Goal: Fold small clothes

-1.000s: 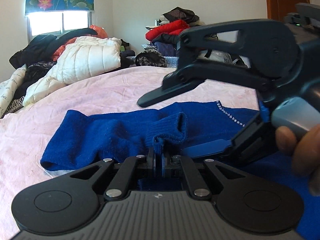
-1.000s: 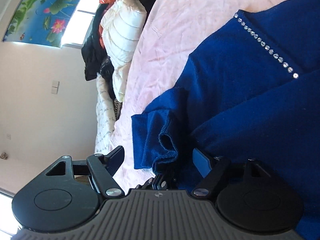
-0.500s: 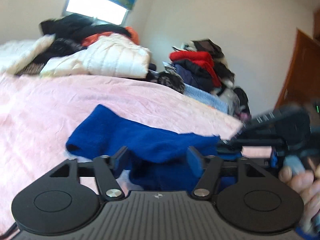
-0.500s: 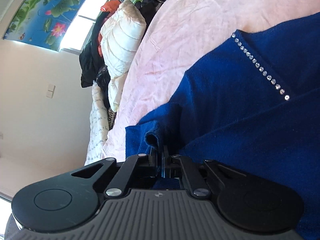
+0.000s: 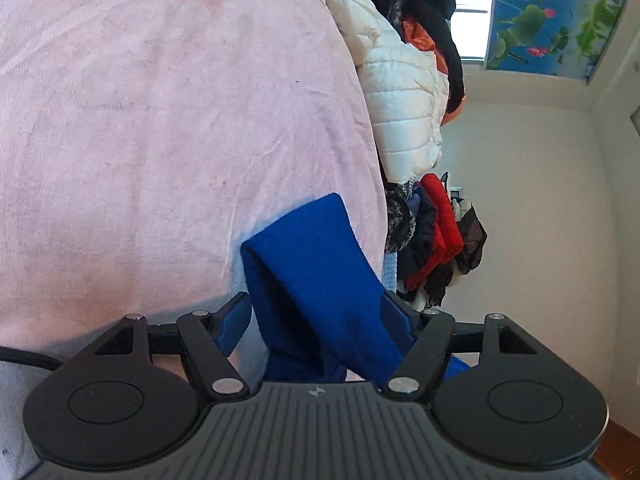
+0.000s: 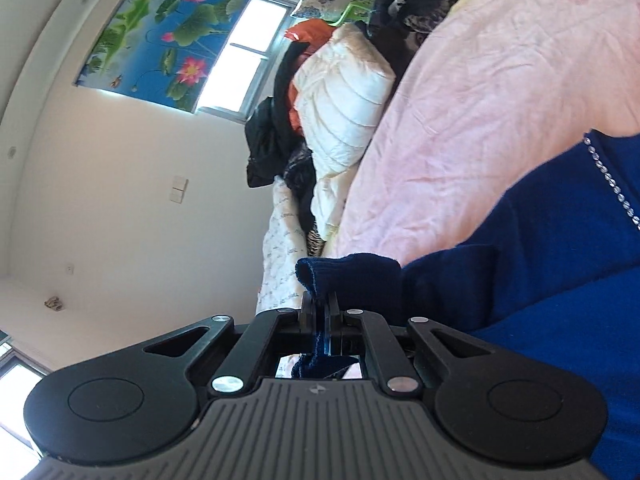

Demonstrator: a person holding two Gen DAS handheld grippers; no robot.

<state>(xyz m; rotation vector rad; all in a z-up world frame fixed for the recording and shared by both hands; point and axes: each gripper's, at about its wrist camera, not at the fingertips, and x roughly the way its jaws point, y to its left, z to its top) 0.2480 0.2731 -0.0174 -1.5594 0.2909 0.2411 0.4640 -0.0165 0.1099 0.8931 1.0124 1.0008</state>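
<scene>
Two tools: right tool [image 6: 320,312] pinches the blue sweater's [image 6: 540,280] cuff; left tool [image 5: 316,320] spread around its sleeve.

Both views are brightly lit by daylight from the window [image 6: 256,56], whose panes are blown out to white beside the lotus-print blind [image 6: 160,36]. Strong fisheye bending is seen at the edges, where the walls and the pink bedspread [image 5: 160,120] are curved. The blue sweater [image 6: 560,264] is rendered softly near the right rim, while a faint shadow is cast on the bedspread beside its fold.
</scene>
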